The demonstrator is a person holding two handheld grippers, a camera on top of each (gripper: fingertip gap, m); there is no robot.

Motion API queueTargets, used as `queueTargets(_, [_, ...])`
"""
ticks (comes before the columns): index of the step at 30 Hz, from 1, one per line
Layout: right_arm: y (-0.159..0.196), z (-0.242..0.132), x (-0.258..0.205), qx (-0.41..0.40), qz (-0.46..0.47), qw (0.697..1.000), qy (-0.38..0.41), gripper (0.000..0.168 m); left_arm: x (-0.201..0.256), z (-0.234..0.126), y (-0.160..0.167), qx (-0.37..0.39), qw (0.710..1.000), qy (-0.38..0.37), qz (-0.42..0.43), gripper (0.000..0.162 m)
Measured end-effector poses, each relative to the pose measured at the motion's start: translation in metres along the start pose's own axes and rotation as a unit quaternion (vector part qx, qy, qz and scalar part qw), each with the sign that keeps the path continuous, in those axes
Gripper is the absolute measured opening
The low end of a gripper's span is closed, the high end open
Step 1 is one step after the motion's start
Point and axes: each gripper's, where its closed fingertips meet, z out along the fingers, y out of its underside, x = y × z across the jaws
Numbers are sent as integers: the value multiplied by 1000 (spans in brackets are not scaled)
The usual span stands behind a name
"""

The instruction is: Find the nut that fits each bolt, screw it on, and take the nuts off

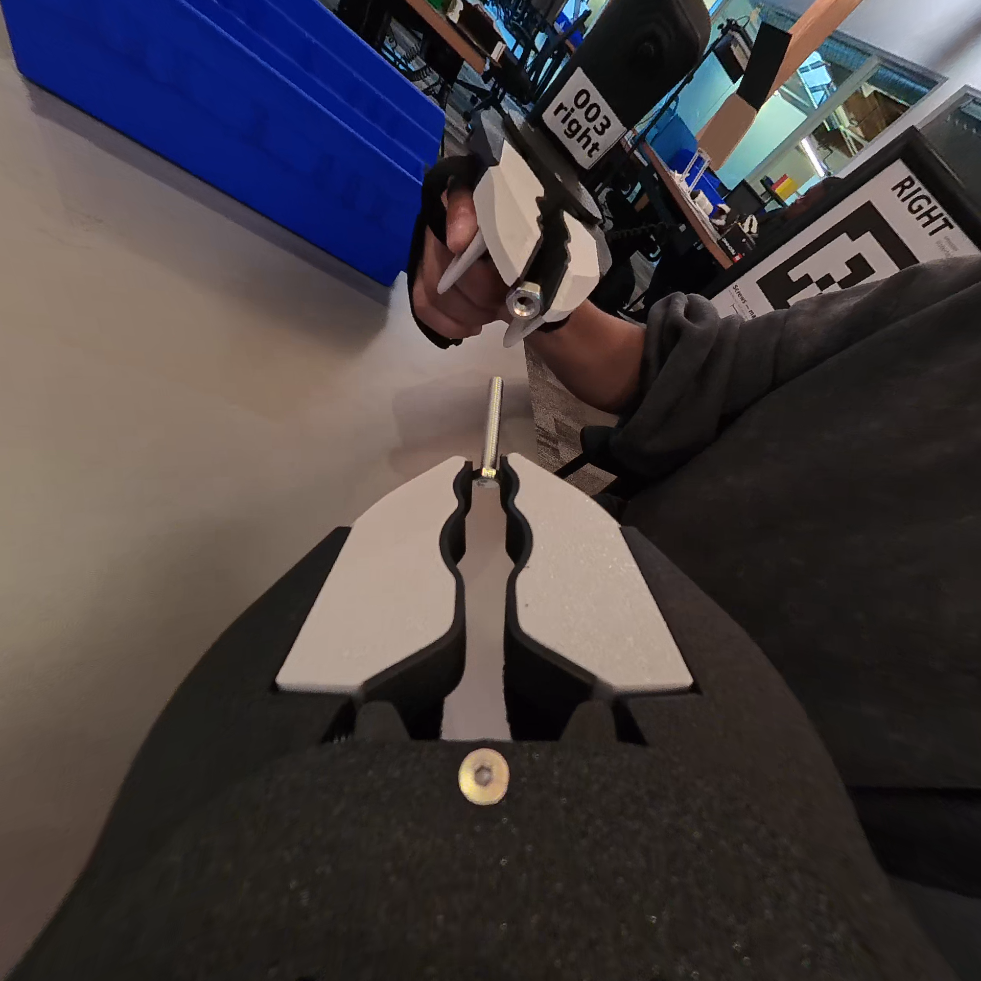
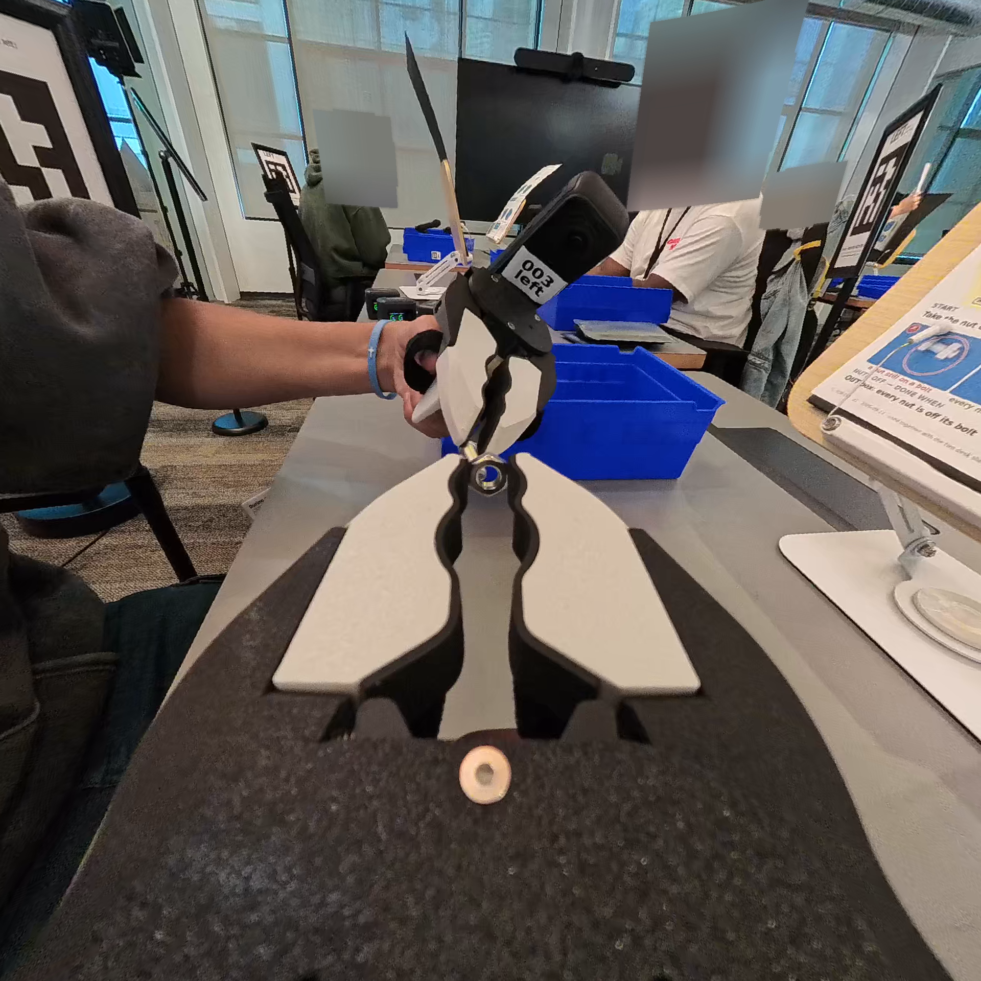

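Left tongs clamp a bolt by its head; right tongs pinch a nut facing the bolt's tip.

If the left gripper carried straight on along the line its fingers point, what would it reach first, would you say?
The left gripper holds a bolt whose free end aims at the nut held in the right gripper. The bolt tip would probably meet that nut first; a gap shows, and its depth is unclear.

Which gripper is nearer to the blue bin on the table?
Left. The left gripper, holding the bolt, is just in front of the blue bin; the right gripper, holding the nut, is farther back.
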Motion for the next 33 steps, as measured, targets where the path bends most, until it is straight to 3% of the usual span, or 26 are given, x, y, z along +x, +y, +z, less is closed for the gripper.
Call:
queueTargets(4, [7,-1,1,-16,1,1000,24,14,1,-14,-1,5,999,-42,16,9])
queueTargets(7, [31,-7,-4,-49,-10,997,60,14,-2,-66,-7,33,985,-161,43,9])
queueTargets(10, [57,-11,-11,-72,-11,994,78,14,-28,-153,8,46,934,-354,24,9])
queueTargets(13, [64,-8,-15,-64,1,994,84,14,-63,-226,44,20,859,-509,-48,9])
queueTargets(17, [65,1,-14,-71,3,994,80,14,-117,-261,91,-54,773,-620,-121,10])
queueTargets(20, [57,2,-17,-54,10,995,78,14,-149,-268,111,-85,739,-651,-151,10])
queueTargets(23, [59,-6,-19,-71,-3,993,91,14,-167,-271,120,-90,731,-654,-174,10])
queueTargets(31, [53,-37,-6,-64,7,990,129,14,-168,-267,140,-100,739,-640,-187,11])
queueTargets(33, [50,-40,-4,-60,10,990,131,14,-163,-267,144,-94,739,-638,-193,23])
